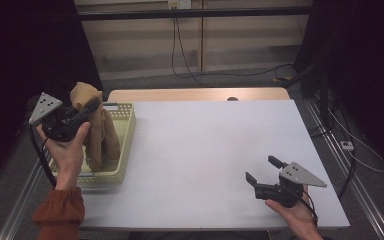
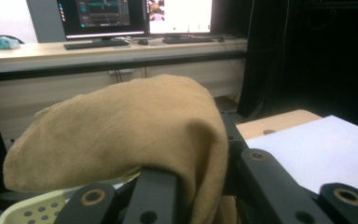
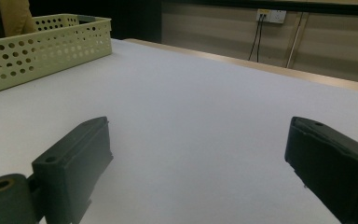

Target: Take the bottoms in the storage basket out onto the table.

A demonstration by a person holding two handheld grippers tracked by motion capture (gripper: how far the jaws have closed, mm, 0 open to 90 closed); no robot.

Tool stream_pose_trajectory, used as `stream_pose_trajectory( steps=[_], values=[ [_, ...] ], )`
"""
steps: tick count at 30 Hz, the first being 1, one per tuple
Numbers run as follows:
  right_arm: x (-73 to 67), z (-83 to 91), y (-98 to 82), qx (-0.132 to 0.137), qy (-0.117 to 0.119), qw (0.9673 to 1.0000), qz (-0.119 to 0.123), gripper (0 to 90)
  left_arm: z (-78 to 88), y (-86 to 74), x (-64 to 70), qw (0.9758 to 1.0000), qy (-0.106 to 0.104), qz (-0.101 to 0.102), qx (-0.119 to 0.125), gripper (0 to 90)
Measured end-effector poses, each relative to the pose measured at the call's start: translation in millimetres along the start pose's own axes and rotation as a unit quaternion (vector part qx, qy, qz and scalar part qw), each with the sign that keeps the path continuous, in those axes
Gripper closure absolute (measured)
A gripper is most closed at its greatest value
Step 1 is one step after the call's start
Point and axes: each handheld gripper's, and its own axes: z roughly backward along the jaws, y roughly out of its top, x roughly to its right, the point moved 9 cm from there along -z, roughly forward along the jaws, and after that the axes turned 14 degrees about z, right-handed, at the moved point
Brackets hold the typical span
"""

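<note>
We note a white counter (image 1: 205, 155), matte and bare across its middle, with a strip of light wood edge along its far side. At its left end sits a pale yellow perforated basket (image 1: 122, 135). The left claw (image 1: 91, 107) is clenched on a tan cloth (image 1: 100, 132), holding it raised above the basket so that the fabric hangs down into it; in the left gripper view the cloth (image 2: 121, 126) drapes over the jaws in a rounded fold. The right claw (image 1: 261, 170) rests low near the counter's front right corner, released, its jaws set wide apart over bare surface, well apart from the basket (image 3: 42, 49). Beyond the counter we see a grey floor, a pale wall panel with a socket (image 1: 179, 4), and black cables (image 1: 190, 70) trailing down from it. The left gripper view looks past the cloth to a long desk carrying lit monitors (image 2: 102, 16) and a keyboard (image 2: 95, 44).
</note>
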Motion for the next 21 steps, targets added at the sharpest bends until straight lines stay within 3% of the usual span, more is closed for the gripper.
stream_pose_trajectory(
  steps=[15, 21],
  values=[
    [-0.2, 0.2, 0.0, 0.000, 0.000, 1.0000, -0.001, 6.5, 14.5, 17.0, 4.0, 0.9983, -0.001, -0.007, 0.058, 82.1],
    [-0.2, 0.2, 0.0, 0.000, 0.000, 1.0000, -0.001, 6.5, 18.1, 21.8, 6.7, 0.9975, -0.003, -0.010, 0.070, 82.1]
  ],
)
